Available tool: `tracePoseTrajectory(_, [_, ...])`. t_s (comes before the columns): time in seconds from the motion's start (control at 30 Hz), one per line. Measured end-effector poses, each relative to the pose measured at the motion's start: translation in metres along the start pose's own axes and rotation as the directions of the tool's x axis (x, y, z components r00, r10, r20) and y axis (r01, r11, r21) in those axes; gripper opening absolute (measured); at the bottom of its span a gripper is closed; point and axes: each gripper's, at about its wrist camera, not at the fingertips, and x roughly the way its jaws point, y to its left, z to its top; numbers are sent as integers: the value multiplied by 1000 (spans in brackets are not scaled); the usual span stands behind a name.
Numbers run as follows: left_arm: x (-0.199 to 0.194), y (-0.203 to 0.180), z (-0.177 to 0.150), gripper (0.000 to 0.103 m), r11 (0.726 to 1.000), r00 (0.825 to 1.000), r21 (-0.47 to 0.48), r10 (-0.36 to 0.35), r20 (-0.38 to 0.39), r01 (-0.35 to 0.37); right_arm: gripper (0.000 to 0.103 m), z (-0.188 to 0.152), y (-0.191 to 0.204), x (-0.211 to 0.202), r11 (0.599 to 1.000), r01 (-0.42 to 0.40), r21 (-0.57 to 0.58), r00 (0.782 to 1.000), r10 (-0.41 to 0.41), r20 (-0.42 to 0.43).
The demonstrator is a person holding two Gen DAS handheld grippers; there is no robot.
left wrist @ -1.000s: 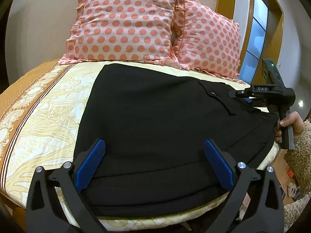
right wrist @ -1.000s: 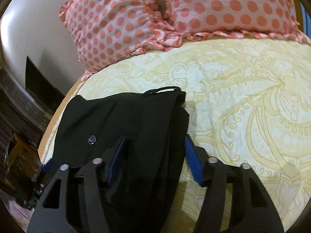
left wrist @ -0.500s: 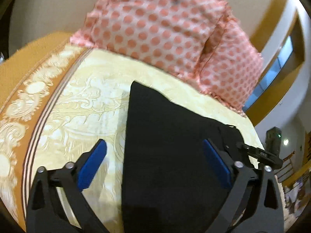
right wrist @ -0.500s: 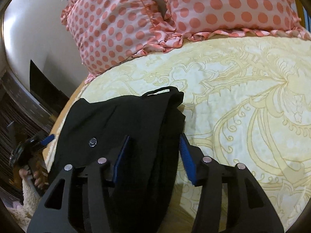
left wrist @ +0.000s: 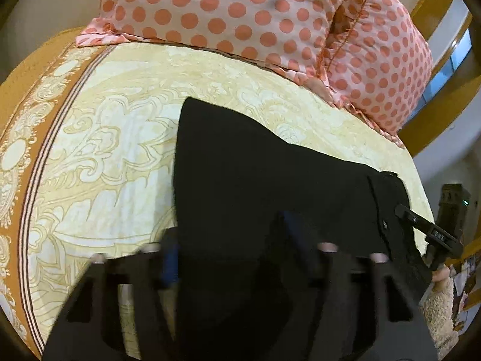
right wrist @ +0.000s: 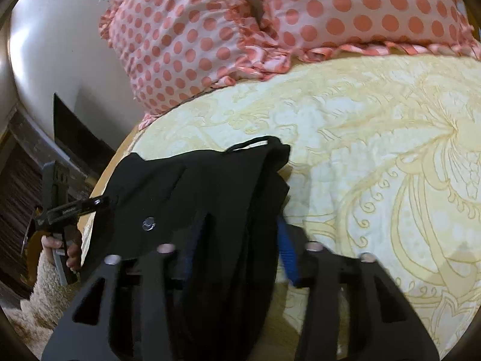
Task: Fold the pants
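Observation:
Black pants (left wrist: pixel 264 180) lie folded on the yellow patterned bedspread (left wrist: pixel 99 156). My left gripper (left wrist: pixel 231 246) straddles the pants' left hem edge, jaws partly closed with cloth between them, blurred. In the right wrist view the pants (right wrist: pixel 195 186) show a waistband with a silver button (right wrist: pixel 148 224). My right gripper (right wrist: pixel 237 243) straddles the folded waistband edge, jaws narrowed around the cloth. Each gripper shows in the other's view: the right one (left wrist: pixel 427 231) at the waist end, the left one (right wrist: pixel 72 207) at the far left.
Two pink polka-dot pillows (left wrist: pixel 240 9) lean at the head of the bed, also in the right wrist view (right wrist: pixel 210 36). A wooden frame and window (left wrist: pixel 445 69) stand at the right. The bed's edge drops off by a dark floor (right wrist: pixel 21 198).
My left gripper has moved left and forward to the pants' hem edge and its jaws have narrowed. My right gripper's jaws have narrowed around the waistband.

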Motion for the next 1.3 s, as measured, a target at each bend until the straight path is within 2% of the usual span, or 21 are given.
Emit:
tracePoseTrajectory(0.03, [-3,-1,-1,24,1000,1000,6,-5,10,5,27,-1,4,-1,1000,-2,-21,1000,2,6])
tracePoseTrajectory(0.07, [-5,-3,-1,15,1000,1000,15,-5,19,4,25,-2,10,-3,999,8,-46,1000,-8,14])
tracePoseTrajectory(0.17, [-12,-9,0,7,1000,999,31,-4,38,3,22,0,13,-5,999,8,-51,1000,-6,27])
tracePoseTrajectory(0.27, [-18,-17,5,5,999,998,48,3,56,-6,20,3,14,-9,999,-2,-45,999,4,43])
tracePoseTrajectory(0.43, [-24,-32,27,5,997,997,73,5,78,-10,18,23,24,-14,995,26,-97,997,-18,74])
tracePoseTrajectory(0.57, [-23,-52,60,5,992,988,120,28,151,-46,18,51,30,-14,984,84,-155,988,-62,140])
tracePoseTrajectory(0.67, [-12,-54,85,5,995,982,92,21,185,-39,18,73,24,-12,975,133,-176,974,-95,207])
tracePoseTrajectory(0.77, [13,-46,104,6,998,985,50,26,168,-35,18,88,7,-1,974,160,-159,966,-121,230])
tracePoseTrajectory(0.83, [38,-34,108,7,999,993,9,44,108,-45,18,93,-12,18,977,174,-123,972,-151,178])
tracePoseTrajectory(0.9, [57,-25,103,10,997,995,-20,72,62,-71,18,90,-28,41,973,214,-88,974,-205,100])
tracePoseTrajectory(0.93, [64,-22,99,15,996,995,-23,90,51,-89,19,87,-33,49,970,233,-76,971,-228,73])
tracePoseTrajectory(1.0, [68,-19,96,23,993,992,-32,112,58,-110,21,87,-38,54,971,236,-41,971,-234,57])
tracePoseTrajectory(1.07, [69,-21,96,38,988,986,-32,153,60,-151,33,88,-38,54,966,257,-27,966,-255,46])
tracePoseTrajectory(1.1, [68,-21,96,41,985,984,-30,169,62,-167,38,88,-38,55,958,285,-31,958,-284,41])
tracePoseTrajectory(1.17, [59,-23,94,50,980,976,-25,200,83,-199,62,86,-39,50,943,332,-11,943,-332,38])
tracePoseTrajectory(1.2, [50,-25,91,52,976,970,-22,219,104,-217,64,85,-40,44,936,351,5,935,-350,50])
tracePoseTrajectory(1.23, [40,-28,87,62,974,966,-17,225,131,-225,65,80,-40,30,924,382,33,920,-383,86])
tracePoseTrajectory(1.27, [25,-32,80,72,978,964,-6,207,167,-209,65,76,-37,17,912,407,51,903,-410,128])
tracePoseTrajectory(1.3, [12,-37,72,76,983,964,7,177,199,-181,65,72,-31,6,905,421,57,890,-424,168])
